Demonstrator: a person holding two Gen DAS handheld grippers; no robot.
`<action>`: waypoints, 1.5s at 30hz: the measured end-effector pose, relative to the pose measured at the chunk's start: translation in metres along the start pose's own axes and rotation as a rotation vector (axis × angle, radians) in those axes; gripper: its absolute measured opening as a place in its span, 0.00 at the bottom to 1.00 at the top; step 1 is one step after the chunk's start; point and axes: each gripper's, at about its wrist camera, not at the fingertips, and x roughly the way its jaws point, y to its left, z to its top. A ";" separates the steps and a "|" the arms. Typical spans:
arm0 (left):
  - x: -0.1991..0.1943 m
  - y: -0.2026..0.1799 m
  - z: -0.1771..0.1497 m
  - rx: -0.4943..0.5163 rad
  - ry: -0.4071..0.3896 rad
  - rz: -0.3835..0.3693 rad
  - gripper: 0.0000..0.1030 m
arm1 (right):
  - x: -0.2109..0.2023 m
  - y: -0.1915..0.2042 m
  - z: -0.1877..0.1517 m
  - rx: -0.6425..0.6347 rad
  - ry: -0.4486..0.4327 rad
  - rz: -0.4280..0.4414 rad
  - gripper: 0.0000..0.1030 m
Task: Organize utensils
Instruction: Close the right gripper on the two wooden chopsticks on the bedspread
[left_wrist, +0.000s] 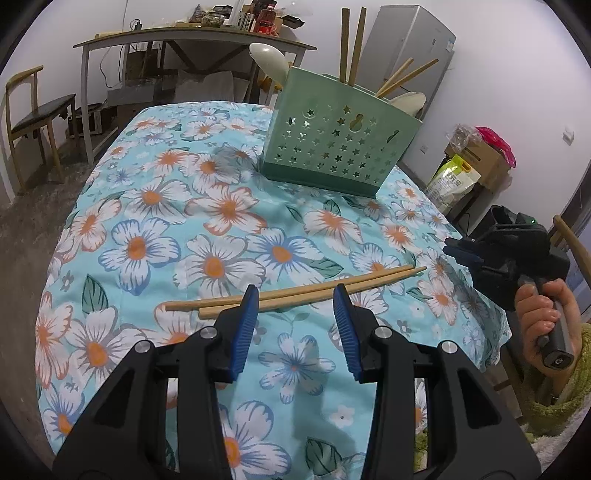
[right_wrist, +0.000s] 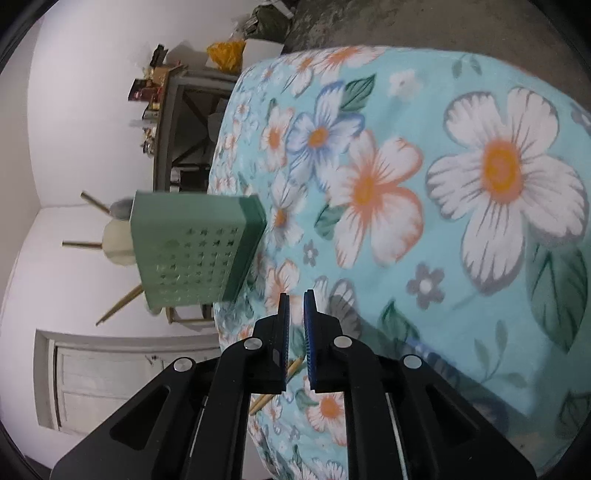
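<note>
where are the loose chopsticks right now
In the left wrist view the chopsticks lie side by side on the floral tablecloth, just ahead of the open left hand-held gripper, nearer than the green holder.

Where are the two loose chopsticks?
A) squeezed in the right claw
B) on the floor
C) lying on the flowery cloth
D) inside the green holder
C: the chopsticks lie flat on the cloth, just ahead of the open left claw, away from the holder.
</note>
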 end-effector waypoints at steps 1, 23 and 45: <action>0.001 -0.001 0.000 0.009 0.001 0.001 0.38 | 0.004 0.001 -0.003 -0.009 0.019 0.001 0.19; 0.024 0.091 -0.029 -0.699 0.098 -0.308 0.39 | 0.023 -0.007 -0.016 -0.026 0.099 -0.006 0.33; -0.013 0.109 -0.018 -0.791 -0.096 -0.286 0.09 | 0.020 -0.018 -0.013 -0.005 0.105 0.037 0.33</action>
